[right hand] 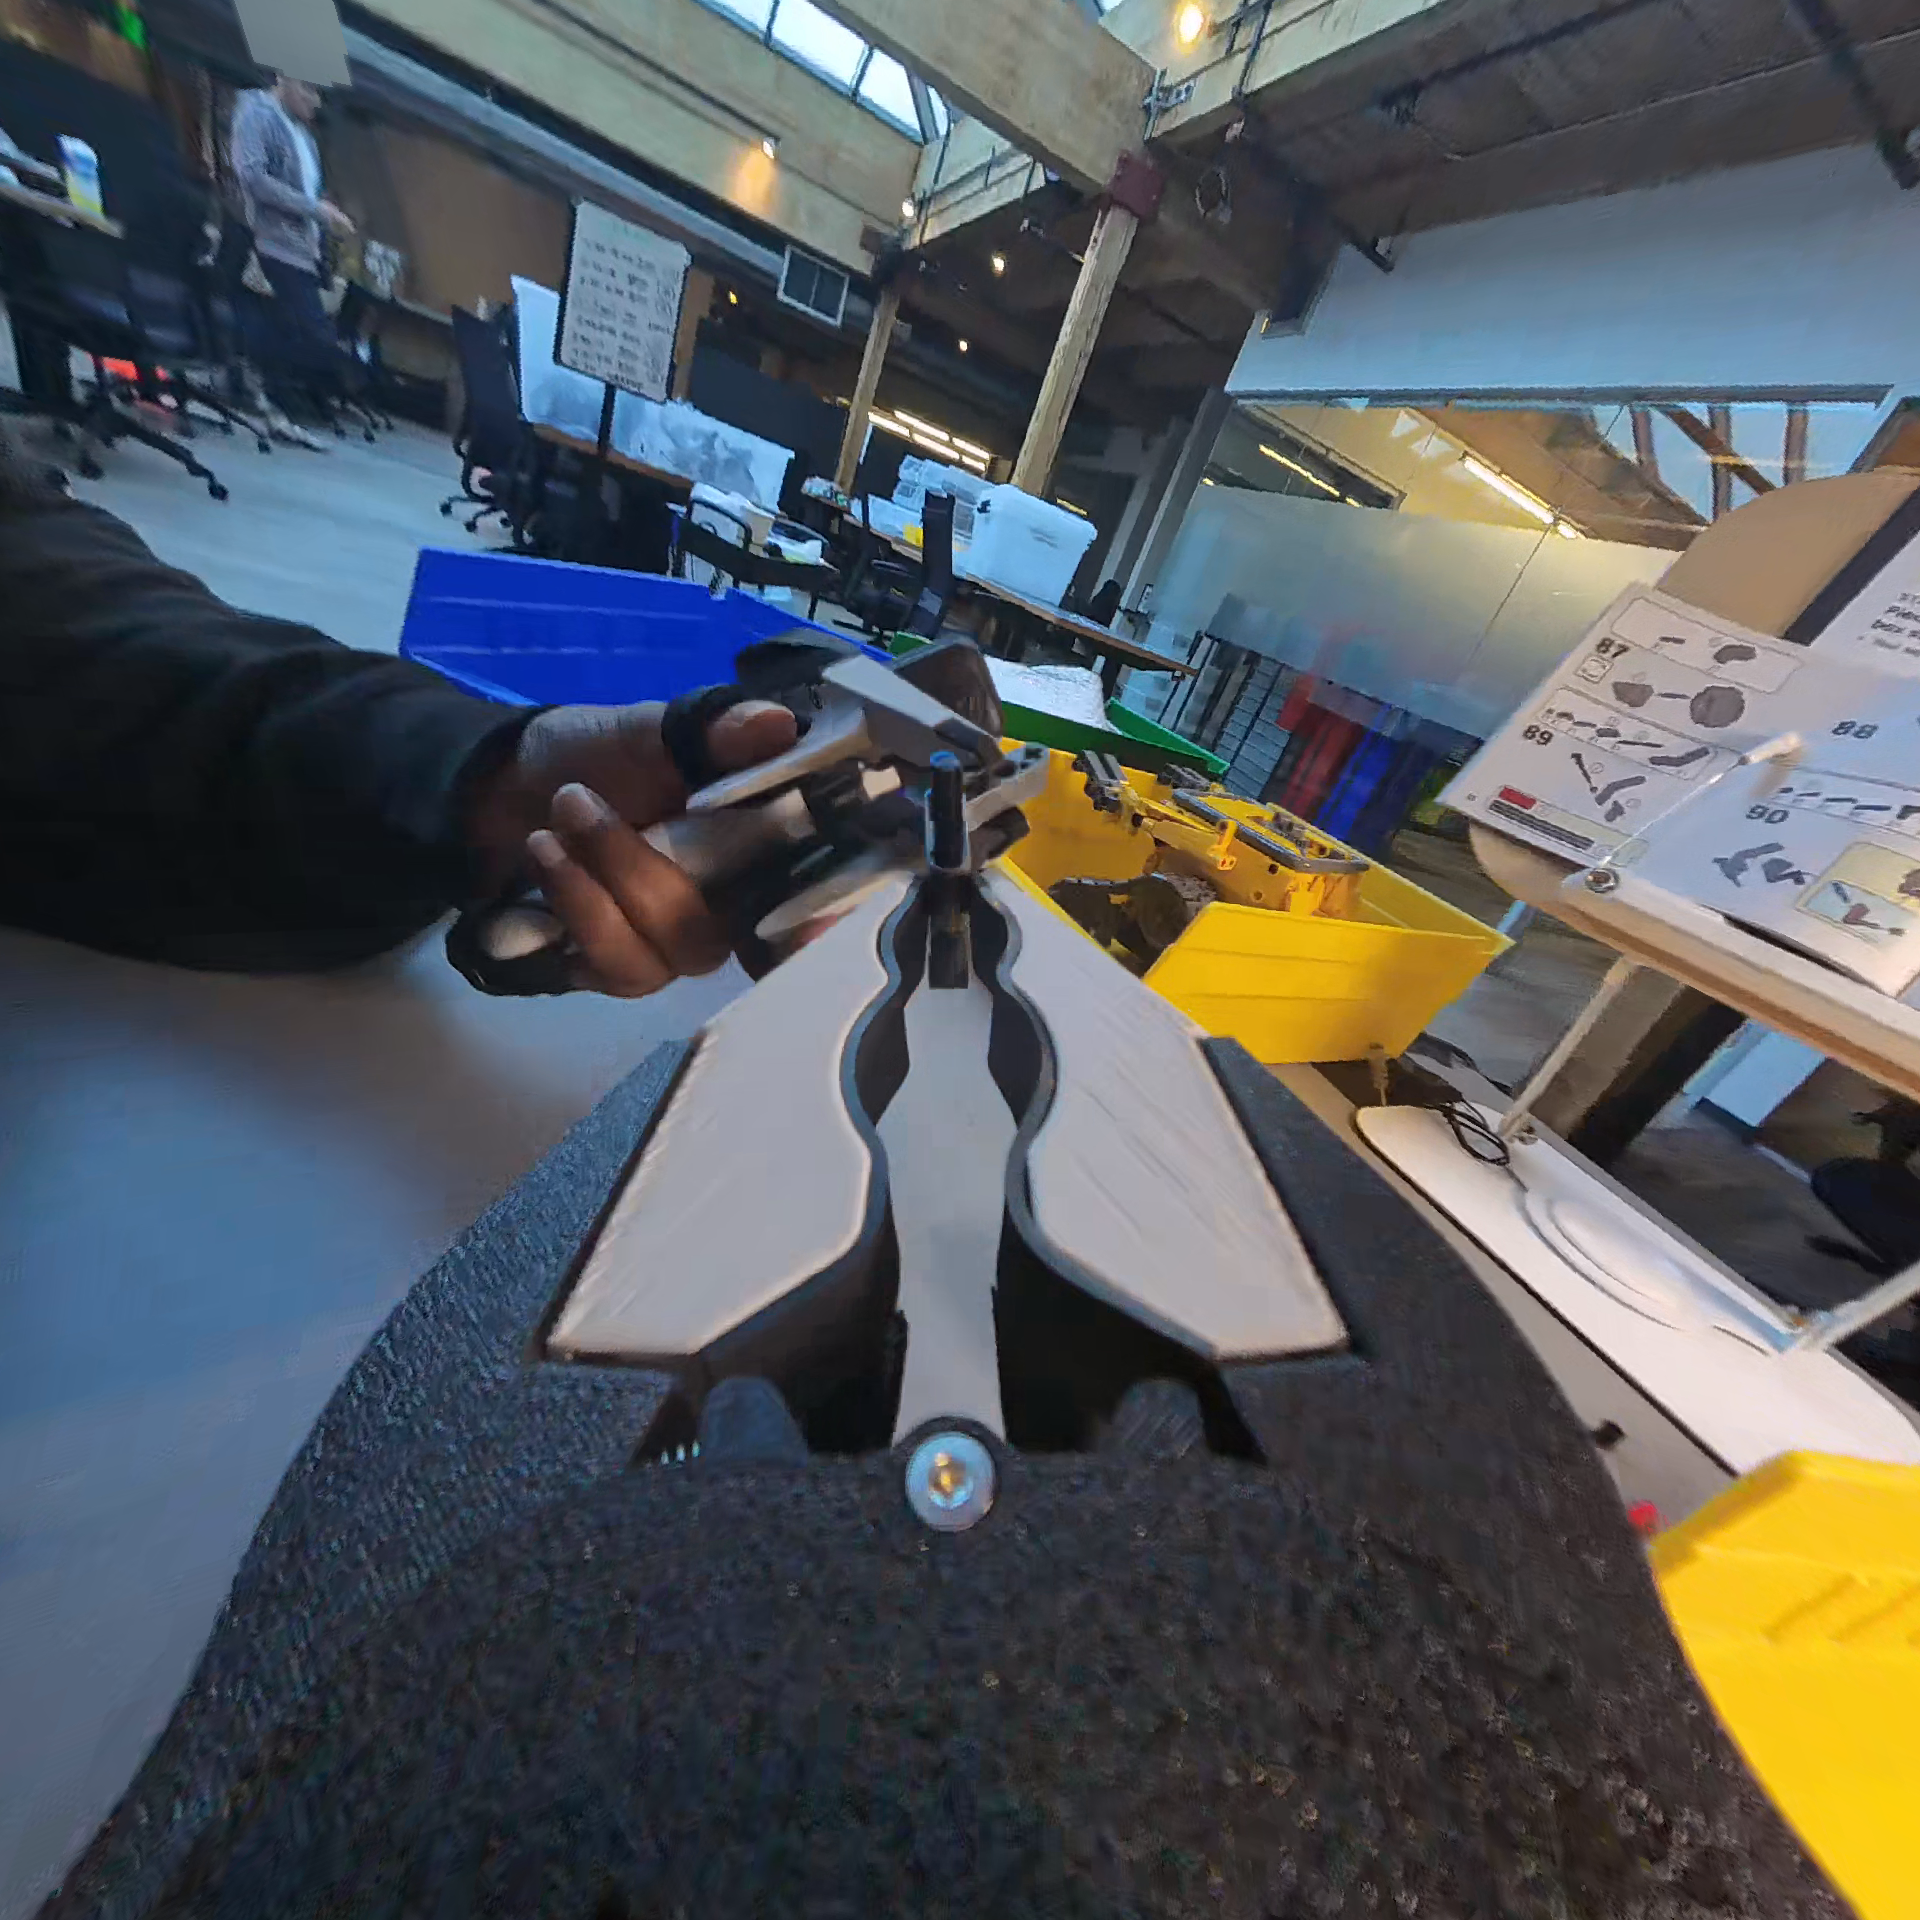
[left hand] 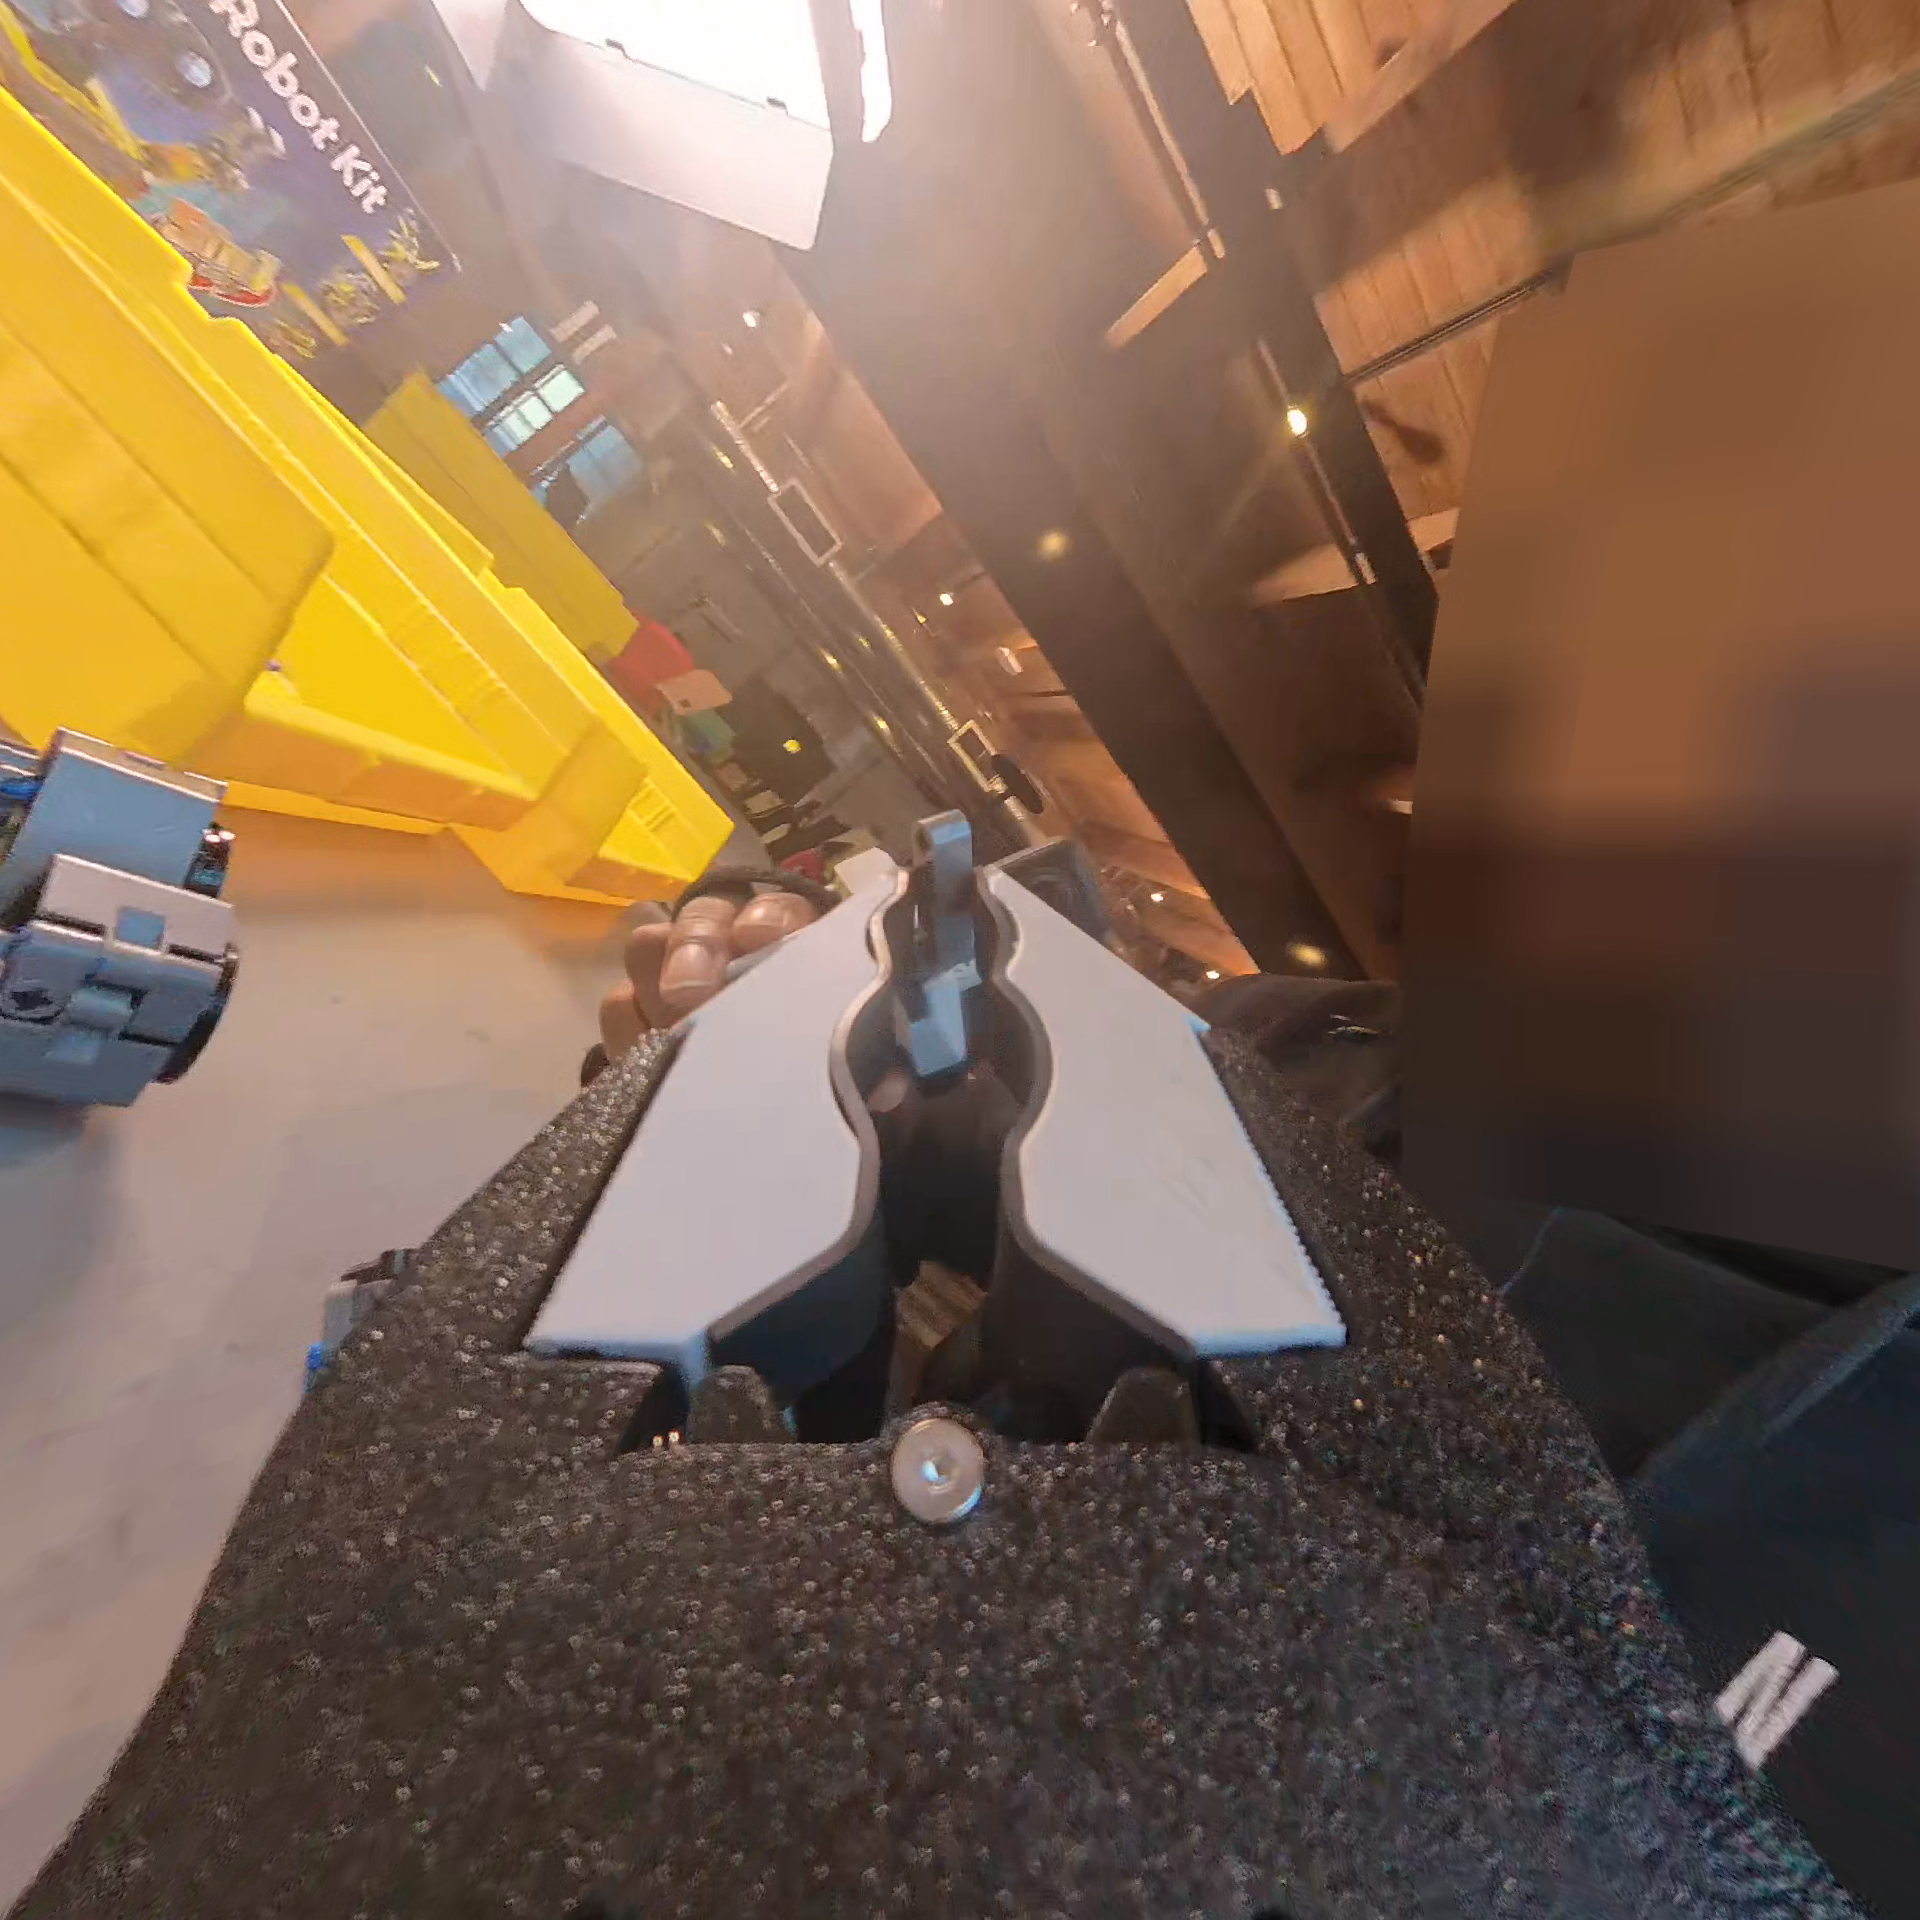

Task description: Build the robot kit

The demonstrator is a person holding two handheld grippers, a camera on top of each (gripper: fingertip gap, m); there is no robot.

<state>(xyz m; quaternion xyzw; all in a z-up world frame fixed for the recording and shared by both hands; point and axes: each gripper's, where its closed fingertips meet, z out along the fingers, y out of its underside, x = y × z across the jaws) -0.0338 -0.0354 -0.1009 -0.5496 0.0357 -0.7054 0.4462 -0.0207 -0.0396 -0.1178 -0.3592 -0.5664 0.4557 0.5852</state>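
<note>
Above the grey table [right hand: 208, 1195], left gripper [left hand: 940, 914] pinches a stiff grey beam [left hand: 940, 977]; right gripper [right hand: 948, 914] clamps a slim black pin [right hand: 945, 831], light, easily dropped.

I see 1 yellow bin [right hand: 1309, 971] with a yellow toy vehicle [right hand: 1236, 842] inside, 1 blue bin [right hand: 561, 629] behind, an instruction sheet [right hand: 1704, 758] on a stand, and a grey brick assembly [left hand: 104, 925] on the table [left hand: 364, 1091].
</note>
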